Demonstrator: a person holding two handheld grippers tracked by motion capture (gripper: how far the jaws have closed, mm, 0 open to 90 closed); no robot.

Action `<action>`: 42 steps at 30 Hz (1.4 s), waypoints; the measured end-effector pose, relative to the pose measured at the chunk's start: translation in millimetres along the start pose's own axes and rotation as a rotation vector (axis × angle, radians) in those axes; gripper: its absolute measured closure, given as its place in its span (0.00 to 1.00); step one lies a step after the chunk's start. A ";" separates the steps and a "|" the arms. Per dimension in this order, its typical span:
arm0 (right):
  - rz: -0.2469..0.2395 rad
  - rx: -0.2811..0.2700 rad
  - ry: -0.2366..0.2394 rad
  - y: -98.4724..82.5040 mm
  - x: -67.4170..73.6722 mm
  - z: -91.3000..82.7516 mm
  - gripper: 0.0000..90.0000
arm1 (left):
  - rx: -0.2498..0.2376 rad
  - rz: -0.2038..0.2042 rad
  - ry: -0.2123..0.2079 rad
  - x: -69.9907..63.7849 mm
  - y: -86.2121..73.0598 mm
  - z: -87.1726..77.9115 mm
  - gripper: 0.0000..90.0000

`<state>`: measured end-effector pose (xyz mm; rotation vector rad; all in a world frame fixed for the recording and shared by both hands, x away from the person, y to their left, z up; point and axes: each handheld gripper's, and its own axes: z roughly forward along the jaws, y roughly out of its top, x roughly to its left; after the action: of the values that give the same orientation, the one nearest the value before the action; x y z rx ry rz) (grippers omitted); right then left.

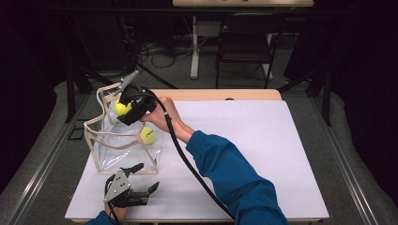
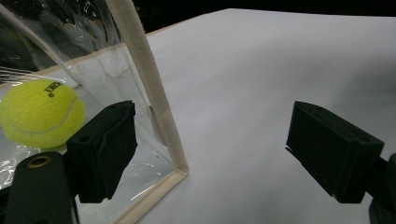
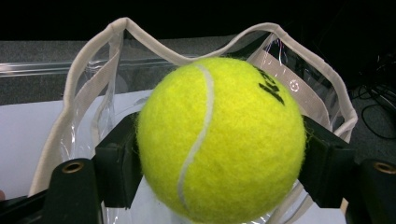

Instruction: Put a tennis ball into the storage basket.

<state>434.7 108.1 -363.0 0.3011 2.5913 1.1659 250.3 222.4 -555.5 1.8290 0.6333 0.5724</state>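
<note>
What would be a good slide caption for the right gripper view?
Right hand-held gripper clamps a tennis ball before the clear bag's open mouth.

tennis ball (image 2: 41, 113) inside clear bag (image 2: 154, 88), jaws apart.

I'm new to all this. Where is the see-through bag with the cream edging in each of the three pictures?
High view: the clear bag stands left of centre, on the left part of the white sheet.
Left gripper view: at the left edge, with its cream trim running down the middle-left.
Right gripper view: behind the gripped tennis ball, with its wavy rim across the top.
Shared landmark: the cream trim.
</note>
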 end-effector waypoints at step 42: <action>0.058 -0.018 0.038 -13.0 -1.9 -26.9 0.03 | 0.001 0.000 -0.003 0.2 -0.1 0.3 0.17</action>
<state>426.4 80.3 -355.4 0.3561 2.6194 1.2249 250.6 222.4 -555.7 1.8308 0.6315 0.5698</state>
